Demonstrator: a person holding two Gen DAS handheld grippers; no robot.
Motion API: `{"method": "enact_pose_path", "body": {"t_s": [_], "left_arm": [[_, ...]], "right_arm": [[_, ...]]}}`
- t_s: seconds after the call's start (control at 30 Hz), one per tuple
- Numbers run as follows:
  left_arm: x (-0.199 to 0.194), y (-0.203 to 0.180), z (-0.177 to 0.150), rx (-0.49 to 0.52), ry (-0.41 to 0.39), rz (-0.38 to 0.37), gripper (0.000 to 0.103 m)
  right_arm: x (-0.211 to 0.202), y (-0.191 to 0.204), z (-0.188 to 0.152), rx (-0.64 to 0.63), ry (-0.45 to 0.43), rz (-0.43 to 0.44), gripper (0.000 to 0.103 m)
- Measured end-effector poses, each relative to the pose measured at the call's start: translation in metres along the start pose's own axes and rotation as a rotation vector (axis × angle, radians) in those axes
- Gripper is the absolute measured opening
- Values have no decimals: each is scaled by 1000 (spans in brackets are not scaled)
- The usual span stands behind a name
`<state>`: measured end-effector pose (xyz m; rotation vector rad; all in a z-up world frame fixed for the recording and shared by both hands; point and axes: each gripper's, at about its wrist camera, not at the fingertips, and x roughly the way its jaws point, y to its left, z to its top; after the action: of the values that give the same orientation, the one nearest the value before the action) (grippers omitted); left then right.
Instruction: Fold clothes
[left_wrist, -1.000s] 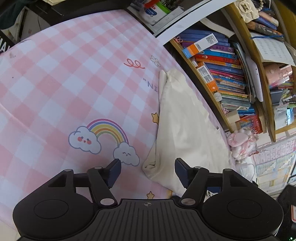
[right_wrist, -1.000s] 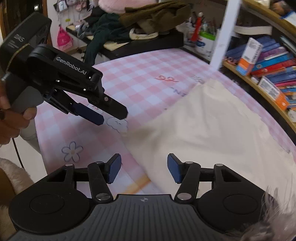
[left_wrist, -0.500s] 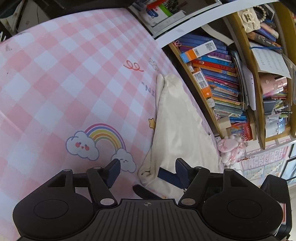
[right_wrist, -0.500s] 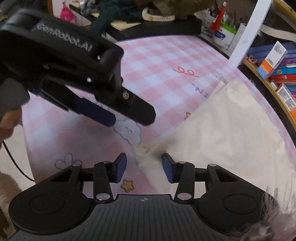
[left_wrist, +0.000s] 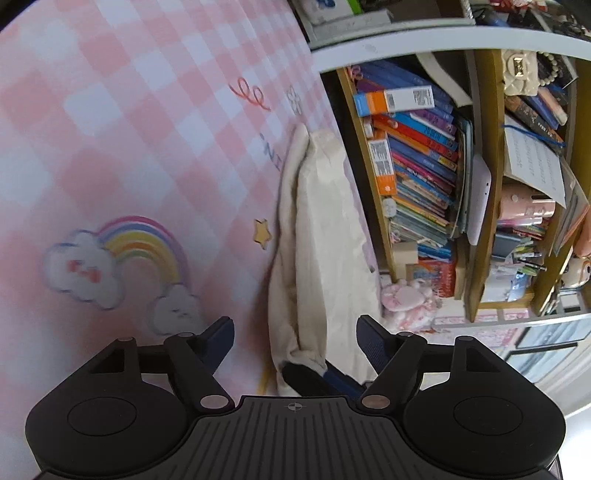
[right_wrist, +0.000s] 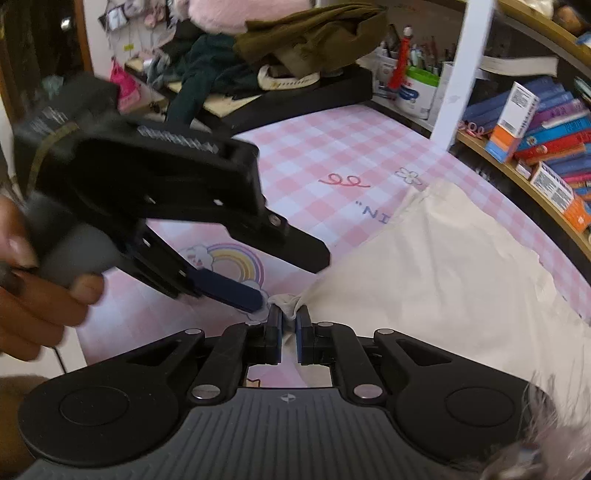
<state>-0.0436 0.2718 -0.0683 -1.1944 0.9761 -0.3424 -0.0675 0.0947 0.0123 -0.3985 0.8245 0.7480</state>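
Note:
A cream garment (left_wrist: 317, 229) (right_wrist: 443, 277) lies along the right side of a pink checked sheet (left_wrist: 110, 129) (right_wrist: 332, 147), beside the shelves. My right gripper (right_wrist: 289, 317) is shut on the garment's near corner, and cloth bunches up between its blue pads. In the left wrist view its black fingers (left_wrist: 306, 376) show low down, pinching that same corner. My left gripper (left_wrist: 295, 328) (right_wrist: 291, 282), held by a hand (right_wrist: 33, 295), hovers just over this corner. Its jaws are opening; the corner lies between them, untouched by the pads.
A bookshelf (left_wrist: 417, 166) (right_wrist: 546, 147) packed with books runs along the sheet's right edge, behind a white post (right_wrist: 458, 66). A pink plush toy (left_wrist: 406, 299) sits below it. A heap of dark and olive clothes (right_wrist: 295, 48) lies past the far end.
My right gripper has shut on the garment's near corner. My left gripper has come down and closer to that corner, rolled somewhat, and its jaws stand wider.

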Motion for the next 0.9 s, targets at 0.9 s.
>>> {"method": "enact_pose_path", "body": {"t_s": [0.9], "left_arm": [[32, -3, -5, -43, 44, -39, 69]], "right_arm": [[-36, -42, -15, 190, -22, 26, 39]]}}
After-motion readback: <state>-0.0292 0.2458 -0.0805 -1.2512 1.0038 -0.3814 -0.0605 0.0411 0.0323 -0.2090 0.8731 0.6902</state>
